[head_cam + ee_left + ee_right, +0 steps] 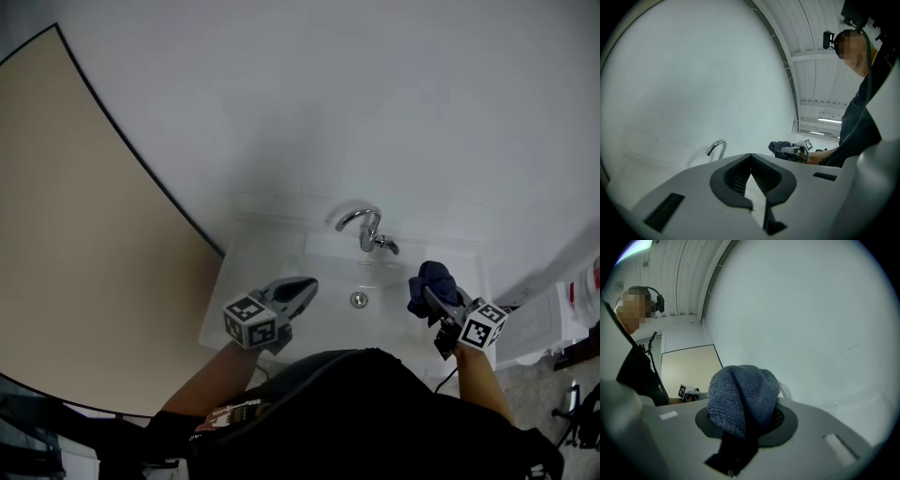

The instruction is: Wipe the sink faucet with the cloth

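Head view: cloth [433, 278] clamped in right hand-held gripper [425, 298].

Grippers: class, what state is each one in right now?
Left gripper: closed, holding nothing.
Right gripper: closed on the blue cloth.

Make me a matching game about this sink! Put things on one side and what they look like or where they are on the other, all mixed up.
Things:
1. faucet
2. cloth
3. left tongs
4. drain

Descriptions:
A. shut, holding nothing
B. dark blue, pinched in the right tongs
C. small and round, at the bottom of the sink
D. shiny and curved, at the back of the basin

Pairs: 1-D, 2-B, 3-A, 4-C
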Demonstrator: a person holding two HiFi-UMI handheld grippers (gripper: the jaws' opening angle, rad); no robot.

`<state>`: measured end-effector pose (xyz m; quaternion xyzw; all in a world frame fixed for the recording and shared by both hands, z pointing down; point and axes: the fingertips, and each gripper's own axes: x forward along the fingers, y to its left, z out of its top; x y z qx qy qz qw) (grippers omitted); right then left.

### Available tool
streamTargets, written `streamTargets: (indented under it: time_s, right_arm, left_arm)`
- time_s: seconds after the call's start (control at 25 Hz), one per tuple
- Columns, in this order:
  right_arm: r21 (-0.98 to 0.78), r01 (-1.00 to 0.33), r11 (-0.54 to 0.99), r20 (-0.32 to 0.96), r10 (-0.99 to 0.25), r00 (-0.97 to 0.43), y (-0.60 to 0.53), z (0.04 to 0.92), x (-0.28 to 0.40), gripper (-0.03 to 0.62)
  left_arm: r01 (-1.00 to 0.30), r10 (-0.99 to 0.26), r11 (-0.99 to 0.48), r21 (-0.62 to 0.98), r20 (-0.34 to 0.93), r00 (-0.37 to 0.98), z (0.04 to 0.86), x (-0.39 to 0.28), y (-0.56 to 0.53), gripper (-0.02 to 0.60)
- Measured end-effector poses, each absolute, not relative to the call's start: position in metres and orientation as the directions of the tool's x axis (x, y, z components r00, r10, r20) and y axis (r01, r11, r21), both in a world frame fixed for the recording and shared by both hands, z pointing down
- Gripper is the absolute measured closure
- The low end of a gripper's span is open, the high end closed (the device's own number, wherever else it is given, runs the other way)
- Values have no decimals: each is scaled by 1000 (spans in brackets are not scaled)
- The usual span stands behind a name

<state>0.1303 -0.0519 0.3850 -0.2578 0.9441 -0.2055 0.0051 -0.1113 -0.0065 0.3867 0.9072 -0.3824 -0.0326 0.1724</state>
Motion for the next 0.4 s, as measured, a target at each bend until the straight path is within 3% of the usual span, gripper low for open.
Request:
streamTargets:
  time_s: [0.4]
  right_arm:
    - [-404, -498, 767, 120, -495, -861, -54, 398, 132, 476]
  left_arm:
    - [-683, -706, -642, 349, 78, 704, 391, -114, -9, 581]
